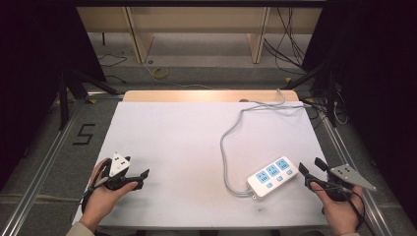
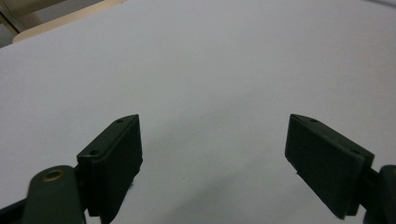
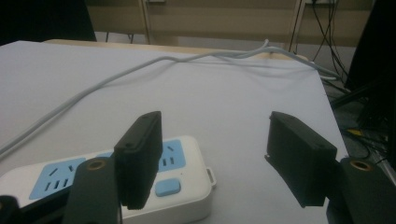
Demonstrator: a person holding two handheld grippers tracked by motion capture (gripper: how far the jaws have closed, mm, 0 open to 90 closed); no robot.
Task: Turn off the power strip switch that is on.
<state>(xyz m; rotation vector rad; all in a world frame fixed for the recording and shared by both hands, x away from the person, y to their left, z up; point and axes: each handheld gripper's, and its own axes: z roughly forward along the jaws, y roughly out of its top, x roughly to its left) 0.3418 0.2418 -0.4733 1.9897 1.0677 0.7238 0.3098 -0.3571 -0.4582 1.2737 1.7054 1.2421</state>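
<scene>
Power strip (image 1: pixel 273 176): white body with three blue socket faces and blue buttons; lies flat on the near right part of the tabletop, long axis running diagonally, one end toward the right gripper.
Power strip, close view (image 3: pixel 140 186): its end lies just below and ahead of the right gripper's jaws; one jaw overlaps it in the picture, and no contact can be confirmed.
Cable (image 1: pixel 231 142): grey; leaves the near left end of the power strip, loops toward the middle of the tabletop, then runs to the far right edge and off it.
Right gripper (image 1: pixel 312 168): held in the person's right hand at the near right edge, just beside the power strip; jaws point toward it, stand wide apart and grip nothing.
Left gripper (image 1: pixel 143 176): held in the person's left hand at the near left edge, well apart from the power strip; jaws stand wide apart with bare surface between them and grip nothing.
Tabletop (image 1: pixel 177 142): pale grey-white sheet over a wooden board, whose far edge shows.
Floor marking (image 1: pixel 83 133): a black figure five to the left of the tabletop.
</scene>
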